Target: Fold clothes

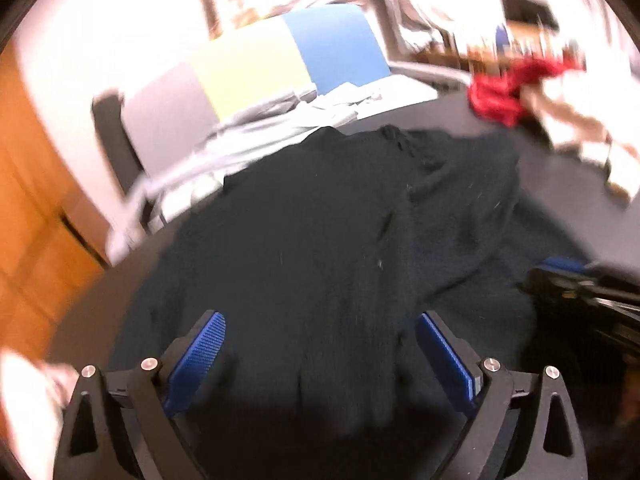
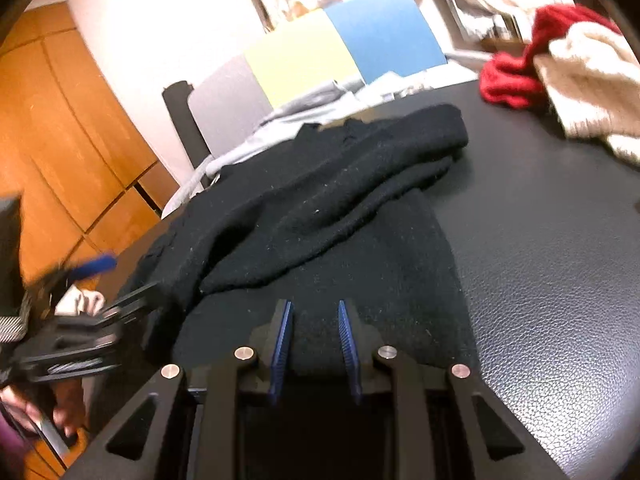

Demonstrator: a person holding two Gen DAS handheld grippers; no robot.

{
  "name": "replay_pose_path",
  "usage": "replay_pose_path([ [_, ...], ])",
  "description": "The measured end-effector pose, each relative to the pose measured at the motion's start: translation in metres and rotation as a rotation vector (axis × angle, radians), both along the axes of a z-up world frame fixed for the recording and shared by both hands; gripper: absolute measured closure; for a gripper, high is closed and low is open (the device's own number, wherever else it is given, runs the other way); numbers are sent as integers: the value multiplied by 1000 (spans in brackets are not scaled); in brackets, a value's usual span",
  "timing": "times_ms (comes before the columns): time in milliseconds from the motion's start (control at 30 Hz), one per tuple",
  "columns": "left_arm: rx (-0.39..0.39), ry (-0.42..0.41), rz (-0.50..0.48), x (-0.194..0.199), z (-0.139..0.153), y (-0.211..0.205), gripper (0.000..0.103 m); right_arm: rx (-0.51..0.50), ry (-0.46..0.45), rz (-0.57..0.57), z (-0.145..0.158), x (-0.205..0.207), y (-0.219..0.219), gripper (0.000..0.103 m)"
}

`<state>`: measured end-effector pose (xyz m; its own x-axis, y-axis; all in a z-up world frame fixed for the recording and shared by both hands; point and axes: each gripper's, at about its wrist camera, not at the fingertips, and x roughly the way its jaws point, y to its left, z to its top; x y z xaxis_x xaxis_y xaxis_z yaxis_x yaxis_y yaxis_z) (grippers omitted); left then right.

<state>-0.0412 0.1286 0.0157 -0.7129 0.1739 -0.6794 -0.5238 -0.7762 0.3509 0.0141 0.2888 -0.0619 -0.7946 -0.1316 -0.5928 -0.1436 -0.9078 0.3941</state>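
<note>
A black knit sweater (image 1: 320,216) (image 2: 320,208) lies on the dark leather-look table (image 2: 540,272), its upper part folded over in soft ridges. In the left wrist view my left gripper (image 1: 320,316) hovers over the sweater's near part, open wide, with nothing gripped. The right wrist view shows that gripper (image 2: 124,278) at the sweater's left edge. My right gripper (image 2: 315,307) is low at the sweater's near hem. Its blue pads stand a little apart with the hem lying between them, not squeezed. It also shows at the right edge (image 1: 556,276).
A red garment (image 2: 512,80) and a cream knit (image 2: 588,84) are piled at the table's far right. Grey clothing (image 2: 304,108) hangs off the far edge by a chair with grey, yellow and blue panels (image 2: 304,56). Wooden cabinets (image 2: 72,128) stand left.
</note>
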Motion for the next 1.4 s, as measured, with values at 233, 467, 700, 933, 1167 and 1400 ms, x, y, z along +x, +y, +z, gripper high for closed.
replay_pose_path([
  [233, -38, -189, -79, -26, -16, 35, 95, 106, 39, 27, 1, 15, -12, 79],
  [467, 396, -393, -28, -74, 77, -11, 95, 32, 20, 13, -1, 14, -2, 91],
  [700, 614, -468, 97, -116, 113, -95, 95, -73, -9, -17, -5, 13, 15, 103],
  [933, 660, -691, 276, -115, 31, -164, 94, -95, -104, -12, 18, -5, 14, 87],
  [1167, 752, -810, 366, -105, -27, -194, 74, -151, -29, -15, 38, -47, 39, 80],
  [1400, 817, -782, 330, -107, -19, -200, 25, -578, -128, -138, -1, -96, 83, 79],
])
